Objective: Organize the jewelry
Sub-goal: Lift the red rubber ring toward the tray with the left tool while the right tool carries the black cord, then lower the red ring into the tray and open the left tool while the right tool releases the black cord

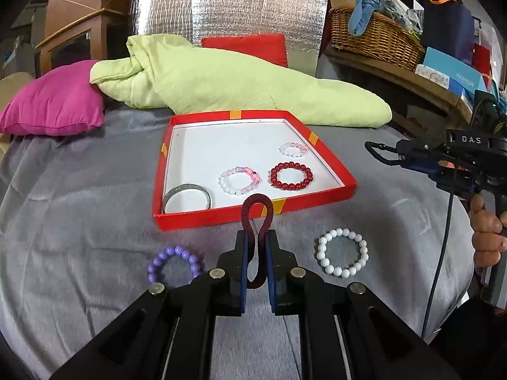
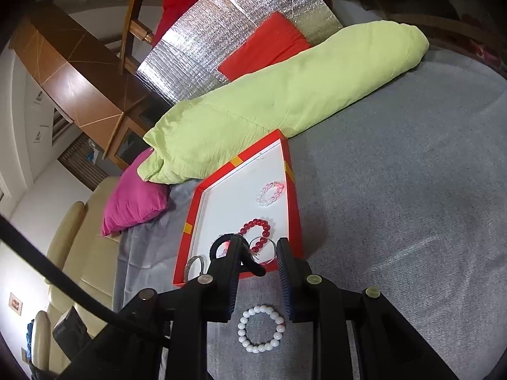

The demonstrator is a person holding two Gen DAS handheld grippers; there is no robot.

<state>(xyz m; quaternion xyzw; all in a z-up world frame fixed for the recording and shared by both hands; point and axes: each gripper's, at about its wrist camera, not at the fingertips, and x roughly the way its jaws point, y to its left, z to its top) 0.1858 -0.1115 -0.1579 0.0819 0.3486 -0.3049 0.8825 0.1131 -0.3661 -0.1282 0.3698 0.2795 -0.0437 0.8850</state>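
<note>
My left gripper (image 1: 255, 240) is shut on a dark red coiled band (image 1: 257, 213) and holds it just in front of the red tray (image 1: 218, 218). The tray holds a red bead bracelet (image 1: 291, 175), two pink-white bracelets (image 1: 240, 181) (image 1: 293, 149) and a silver bangle (image 1: 187, 197). A purple bracelet (image 1: 172, 264) and a white bracelet (image 1: 342, 256) lie on the grey bedspread. My right gripper (image 2: 257, 251) is open above the white bracelet (image 2: 261, 328); a black hair tie (image 2: 236, 253) hangs on its left finger. It also shows in the left wrist view (image 1: 380, 152).
A green quilt (image 1: 221, 79) and a magenta pillow (image 1: 54, 104) lie behind the tray. A wicker basket (image 1: 377, 36) and boxes stand on a wooden shelf at the right. A foil panel (image 1: 228, 12) stands at the back.
</note>
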